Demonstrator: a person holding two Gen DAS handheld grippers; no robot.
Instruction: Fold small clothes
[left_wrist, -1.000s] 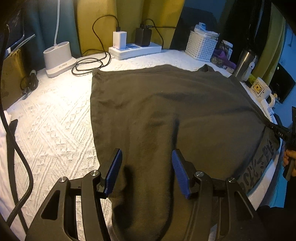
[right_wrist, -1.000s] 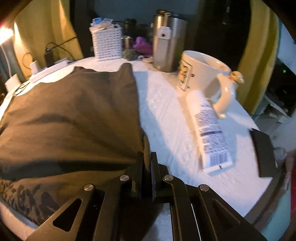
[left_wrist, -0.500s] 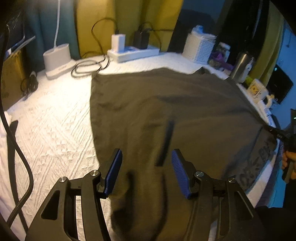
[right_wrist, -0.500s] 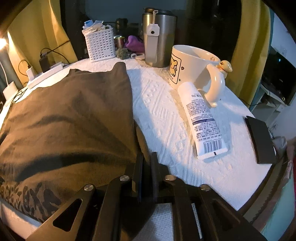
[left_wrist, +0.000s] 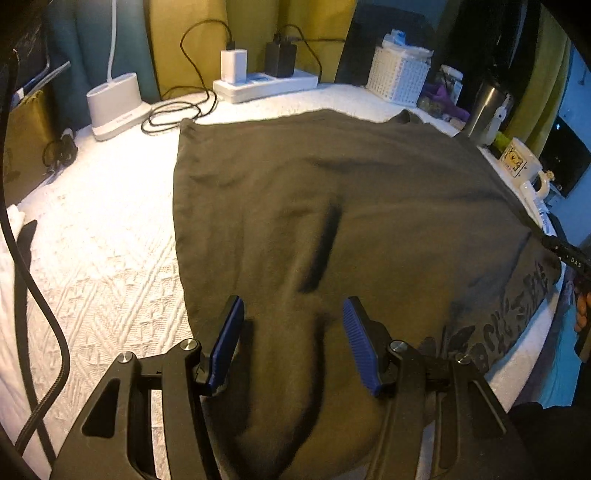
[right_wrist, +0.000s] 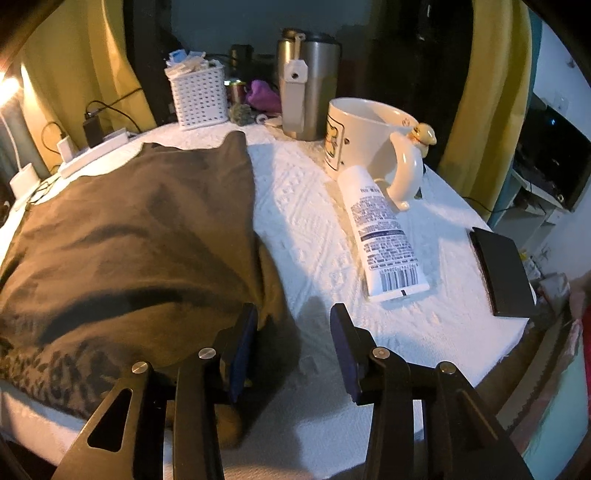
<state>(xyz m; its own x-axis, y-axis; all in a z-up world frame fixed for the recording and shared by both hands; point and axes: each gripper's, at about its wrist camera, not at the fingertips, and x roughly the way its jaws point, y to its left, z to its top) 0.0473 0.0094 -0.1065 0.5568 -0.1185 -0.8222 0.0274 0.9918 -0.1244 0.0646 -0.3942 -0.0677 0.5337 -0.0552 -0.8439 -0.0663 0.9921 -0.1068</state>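
A dark olive garment (left_wrist: 332, 206) lies spread flat on the white textured cover (left_wrist: 103, 240); a printed band runs along its near right edge (left_wrist: 517, 306). My left gripper (left_wrist: 292, 306) hovers open over the garment's near part, its blue pads (left_wrist: 225, 343) clear of the cloth. In the right wrist view the same garment (right_wrist: 129, 240) fills the left half. My right gripper (right_wrist: 293, 310) stands at the garment's near right corner with its jaws opening. The fabric's edge lies by the left pad (right_wrist: 242, 350), and no pad presses on it.
To the right of the garment stand a cream mug (right_wrist: 365, 136), a white tube (right_wrist: 384, 236), a steel tumbler (right_wrist: 308, 92) and a black flat case (right_wrist: 502, 273). At the back are a white basket (left_wrist: 399, 77), a power strip (left_wrist: 266, 83) with cables and a white lamp base (left_wrist: 116, 103).
My right gripper's jaws, shut on the garment's corner a second ago, have parted and let the fabric go. The left gripper has stayed open over the cloth.
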